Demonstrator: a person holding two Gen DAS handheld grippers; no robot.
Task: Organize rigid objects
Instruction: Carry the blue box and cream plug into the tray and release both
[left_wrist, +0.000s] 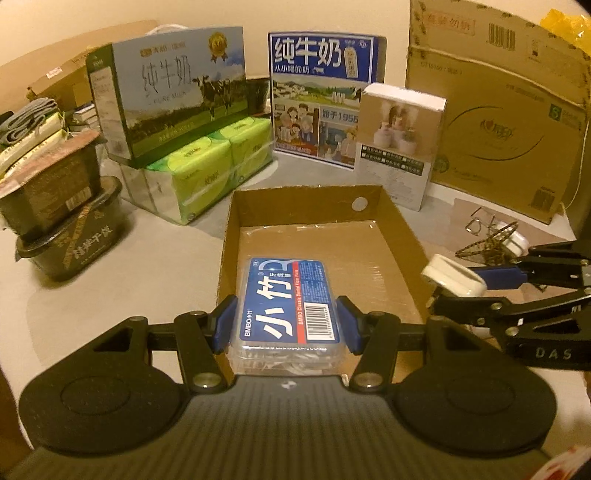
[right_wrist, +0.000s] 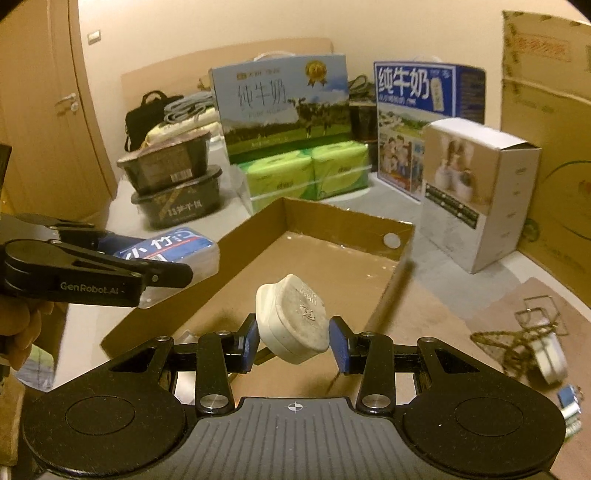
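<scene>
**Two items held over one open tray**

Two rigid things are in hand, both at the cardboard tray (left_wrist: 400, 236). The floss box (left_wrist: 288, 306), clear plastic with a blue label, sits between the blue pads of the left gripper (left_wrist: 287, 321), whose jaws are partly closed and pressing its long sides; it hangs over the tray's near edge. The white plug (right_wrist: 293, 319) is pinched by the right gripper (right_wrist: 293, 341), jaws drawn in narrow on its flanks, tilted, above the tray's near right corner. The tray looks bare inside apart from its taped floor.

Risks, as I judge them: the plug is rounded and held askew, so it could twist out of the pads and drop outside the tray wall. The two grippers are near each other over one small tray, so a careless lowering could knock them together or nudge the tray. The floss box is smooth plastic and could slide if the grip loosens early. A white carton (left_wrist: 400, 144) stands just behind the tray, and a wire clip (right_wrist: 517, 341) lies to its right; a wide swing could catch either.
</scene>
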